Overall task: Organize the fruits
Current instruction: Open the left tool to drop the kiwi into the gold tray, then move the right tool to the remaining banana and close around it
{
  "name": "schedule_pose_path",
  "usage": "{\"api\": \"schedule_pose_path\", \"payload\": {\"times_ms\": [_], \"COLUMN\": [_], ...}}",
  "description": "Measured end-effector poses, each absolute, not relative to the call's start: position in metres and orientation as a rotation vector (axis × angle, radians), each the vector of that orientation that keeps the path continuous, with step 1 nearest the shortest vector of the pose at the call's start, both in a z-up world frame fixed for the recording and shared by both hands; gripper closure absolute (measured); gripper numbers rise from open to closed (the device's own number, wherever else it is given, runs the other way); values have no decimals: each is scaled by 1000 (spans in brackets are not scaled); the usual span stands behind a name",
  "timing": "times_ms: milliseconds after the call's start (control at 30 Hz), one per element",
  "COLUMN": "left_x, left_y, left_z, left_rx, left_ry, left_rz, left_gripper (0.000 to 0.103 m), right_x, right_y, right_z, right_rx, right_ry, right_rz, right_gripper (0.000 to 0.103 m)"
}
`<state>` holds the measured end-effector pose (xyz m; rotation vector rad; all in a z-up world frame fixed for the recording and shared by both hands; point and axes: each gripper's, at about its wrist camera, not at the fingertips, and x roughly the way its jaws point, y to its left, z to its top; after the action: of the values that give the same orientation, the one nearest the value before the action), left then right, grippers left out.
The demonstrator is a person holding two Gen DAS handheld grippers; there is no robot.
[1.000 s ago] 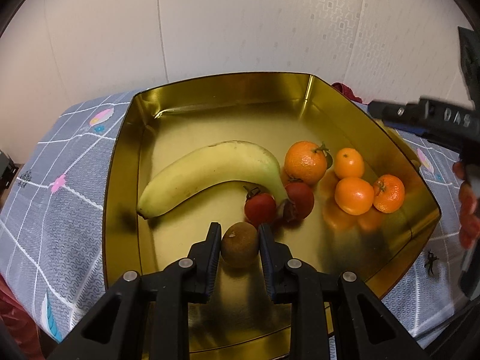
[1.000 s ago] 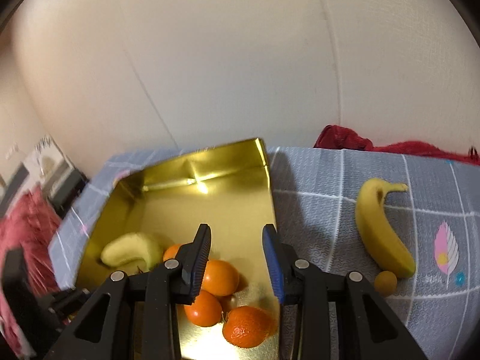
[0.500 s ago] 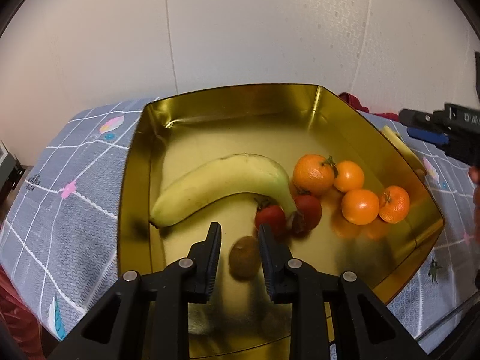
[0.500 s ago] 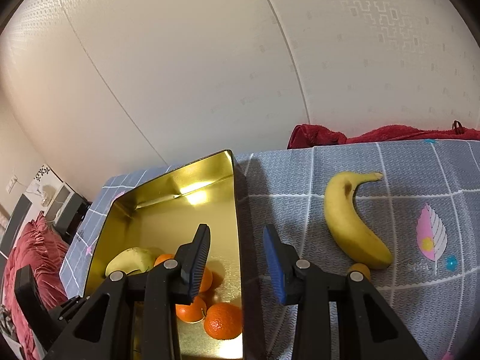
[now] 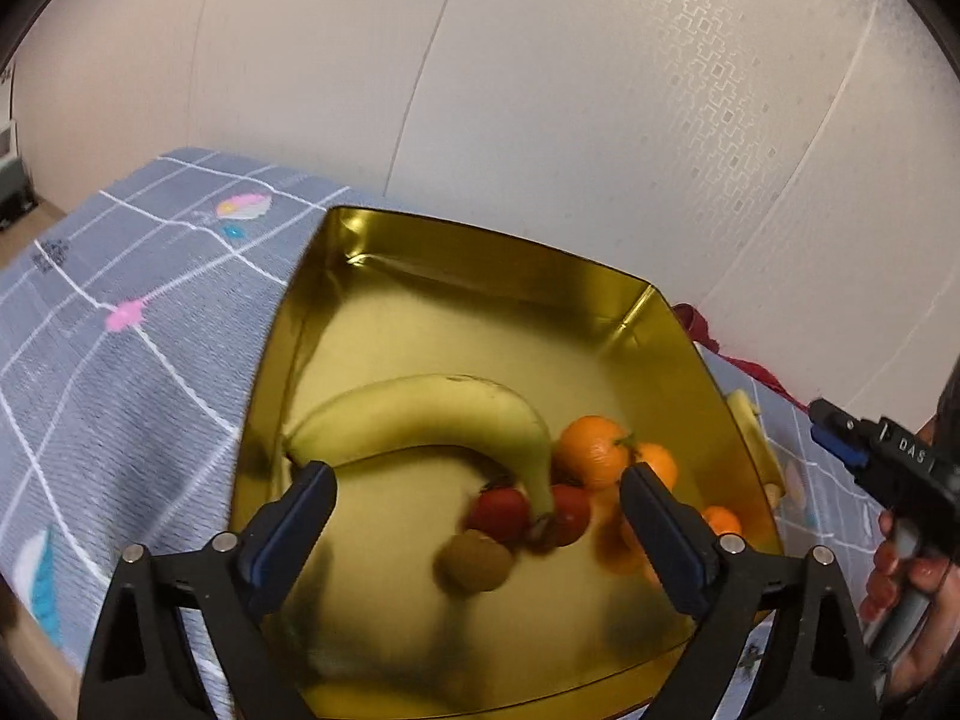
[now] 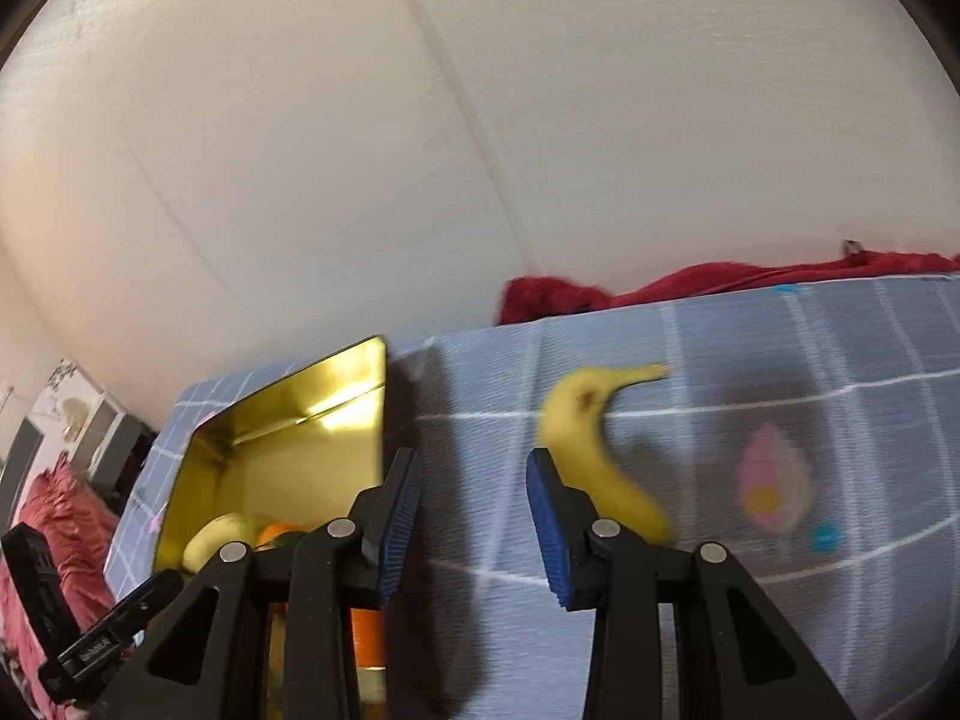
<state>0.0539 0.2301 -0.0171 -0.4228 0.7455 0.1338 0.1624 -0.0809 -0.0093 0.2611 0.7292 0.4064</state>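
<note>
Your left claw [image 5: 477, 531] stood over the near end of the gold tray [image 5: 264, 420] with its jaws opening wide and nothing pressed between them. Just beyond the fingertips, a brown kiwi [image 5: 474, 561] lay loose on the tray floor, free of the pads; that fruit I judged as delivered. Touching or nearly touching it were two red fruits [image 5: 501, 513], and behind those a banana [image 5: 420, 414] curved across the middle. To the right of the banana's stem sat a cluster of oranges [image 5: 591, 450]. The far half of the tray was bare.

Your right claw [image 6: 474, 522] pointed across the tray's edge toward the grey checked cloth [image 6: 780, 360]; its jaws stood narrow, with a gap showing and nothing in it. Beyond its right finger lay a second banana [image 6: 588, 450] on the cloth, outside the tray and untouched. That view was blurred, so smaller fruit near it could not be confirmed.

In my judgement most of the work was done: the bulk of the fruit was in the tray, and at least that one banana remained to be collected.
</note>
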Motion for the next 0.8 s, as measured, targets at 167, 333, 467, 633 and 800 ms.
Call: {"api": "schedule_pose_path", "payload": {"times_ms": [167, 333, 467, 633, 800], "left_x": [58, 59, 65, 70, 77], "left_y": [205, 175, 149, 114, 82], "left_z": [-9, 3, 6, 7, 6], "left_rx": [-344, -267, -233, -202, -153], "left_ry": [711, 657, 647, 637, 633], "left_rz": [108, 57, 13, -47, -80], "left_gripper": [6, 3, 2, 2, 1], "right_x": [166, 169, 172, 170, 167], "right_y": [-122, -147, -156, -156, -141], "right_z": [-14, -21, -29, -36, -38], "right_rx": [328, 320, 301, 276, 195], "right_ry": [749, 778, 805, 836, 826], "right_rz": [342, 301, 287, 304, 326], "right_gripper": [64, 63, 63, 63, 61]}}
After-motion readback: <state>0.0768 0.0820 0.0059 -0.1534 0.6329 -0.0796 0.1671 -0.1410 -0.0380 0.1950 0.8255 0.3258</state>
